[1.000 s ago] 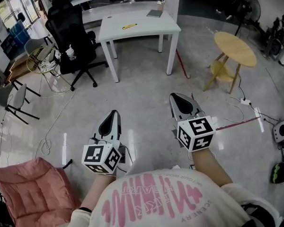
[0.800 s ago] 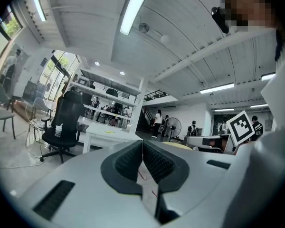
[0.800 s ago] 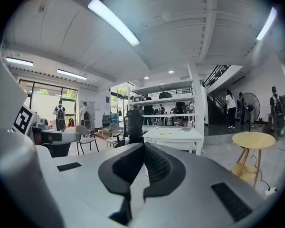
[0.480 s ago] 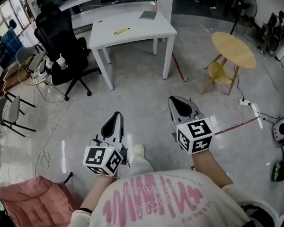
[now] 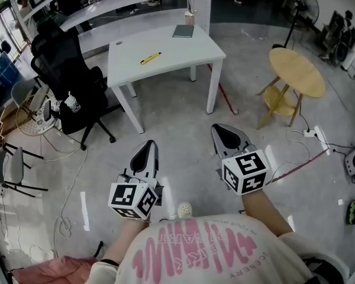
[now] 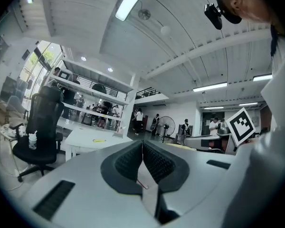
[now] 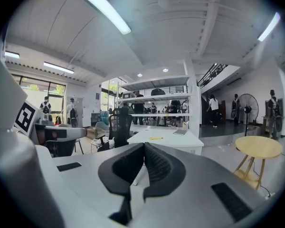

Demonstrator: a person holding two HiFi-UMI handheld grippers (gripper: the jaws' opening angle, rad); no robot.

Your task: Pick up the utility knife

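The yellow utility knife (image 5: 150, 58) lies on the white table (image 5: 183, 52), well ahead of both grippers. It shows as a small yellow streak in the left gripper view (image 6: 99, 140) and in the right gripper view (image 7: 156, 138). My left gripper (image 5: 151, 144) is held level over the floor, jaws shut with nothing between them (image 6: 142, 144). My right gripper (image 5: 218, 126) is held beside it, also shut and empty (image 7: 143, 146). Neither gripper is near the table.
A black office chair (image 5: 68, 78) stands left of the table. A round wooden side table (image 5: 296, 64) is to the right, with cables and a red strip (image 5: 225, 93) on the floor. A dark notebook (image 5: 183, 31) lies at the table's far edge. Shelves run behind.
The person has walked forward: the table and knife are nearer and larger in view. Both grippers travelled along, still shut. The pink cushion at the lower left has slid almost out of view.
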